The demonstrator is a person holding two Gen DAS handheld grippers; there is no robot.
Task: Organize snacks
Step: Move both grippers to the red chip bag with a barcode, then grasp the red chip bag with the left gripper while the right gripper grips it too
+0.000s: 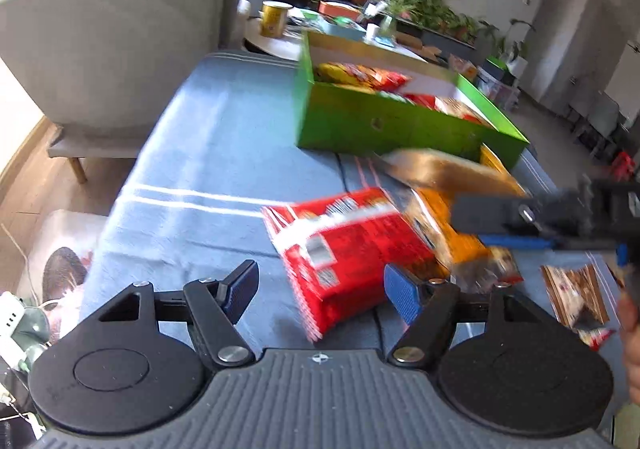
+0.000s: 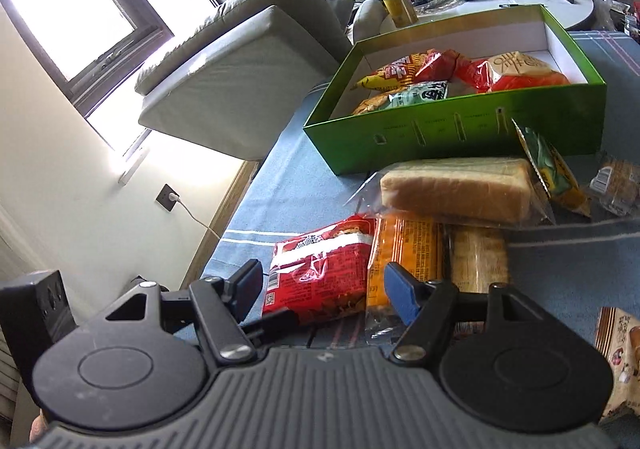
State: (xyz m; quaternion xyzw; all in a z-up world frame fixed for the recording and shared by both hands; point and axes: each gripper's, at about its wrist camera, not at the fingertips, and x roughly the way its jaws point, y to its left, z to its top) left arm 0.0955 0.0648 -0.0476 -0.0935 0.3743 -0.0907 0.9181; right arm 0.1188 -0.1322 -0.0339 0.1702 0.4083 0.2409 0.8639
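Observation:
A red snack bag [image 1: 344,249] lies on the blue cloth just ahead of my left gripper [image 1: 322,293], whose jaws stand open around its near end without pressing it. Beside it is an orange pack [image 1: 448,233], blurred, with my right gripper [image 1: 468,225] reaching in over it from the right. In the right wrist view my right gripper [image 2: 324,293] is open, low over the red snack bag [image 2: 320,273] and the orange pack [image 2: 404,257]. Behind them lie a wrapped bread loaf [image 2: 456,189] and a green box [image 2: 440,133] holding several snacks.
A brown snack packet [image 1: 576,293] lies at the right of the cloth, and a yellow-green packet [image 2: 552,173] leans by the loaf. A grey sofa [image 1: 112,41] stands left of the table. A round white table [image 2: 560,5] with clutter sits behind the box.

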